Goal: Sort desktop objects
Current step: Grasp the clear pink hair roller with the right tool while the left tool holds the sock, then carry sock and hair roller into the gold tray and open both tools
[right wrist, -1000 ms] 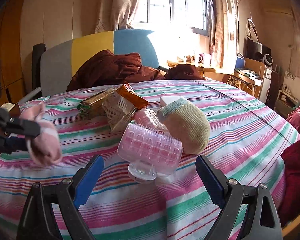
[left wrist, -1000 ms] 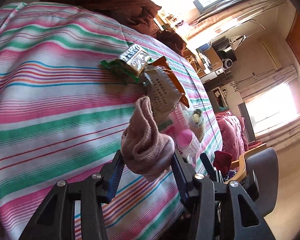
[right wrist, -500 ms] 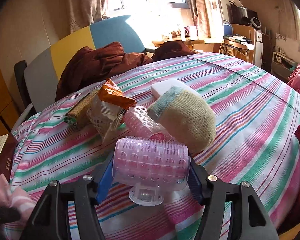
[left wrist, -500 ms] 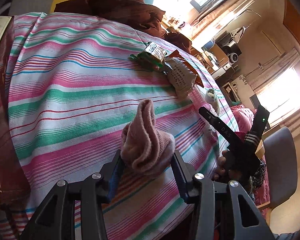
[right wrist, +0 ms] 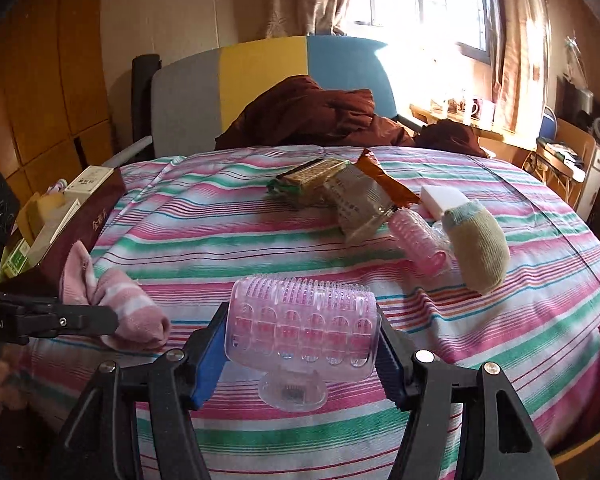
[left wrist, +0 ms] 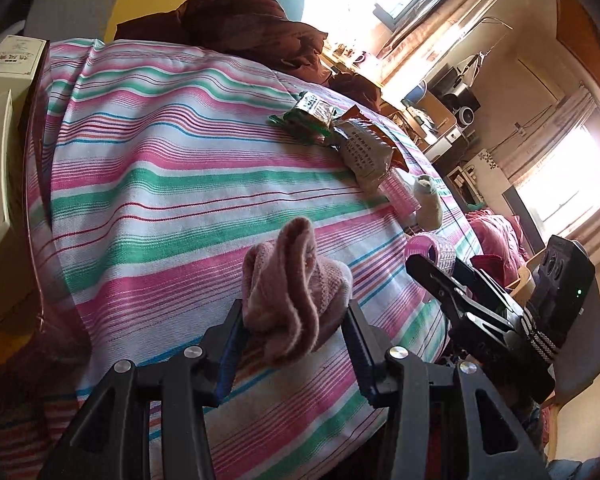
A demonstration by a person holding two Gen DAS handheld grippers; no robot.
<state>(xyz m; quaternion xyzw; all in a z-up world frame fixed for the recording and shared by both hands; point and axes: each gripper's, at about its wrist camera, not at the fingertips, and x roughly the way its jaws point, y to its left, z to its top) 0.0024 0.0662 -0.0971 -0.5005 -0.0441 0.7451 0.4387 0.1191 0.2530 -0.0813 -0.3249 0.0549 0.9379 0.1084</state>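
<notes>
Left gripper [left wrist: 296, 320] and right gripper [right wrist: 302, 344] jaws both clamped on loads

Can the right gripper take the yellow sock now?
Probably not: the right gripper is shut on a pink hair roller, so its jaws are full. The yellow sock lies uncovered further ahead.

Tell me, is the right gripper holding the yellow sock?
No, the right gripper is shut on the pink hair roller; the yellow sock lies apart.

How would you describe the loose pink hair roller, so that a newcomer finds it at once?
Start at the striped tablecloth and go to the pile right of centre. The loose pink hair roller lies between the orange snack packet and the yellow-green sock. Unlike the other roller, no gripper holds it.
</notes>
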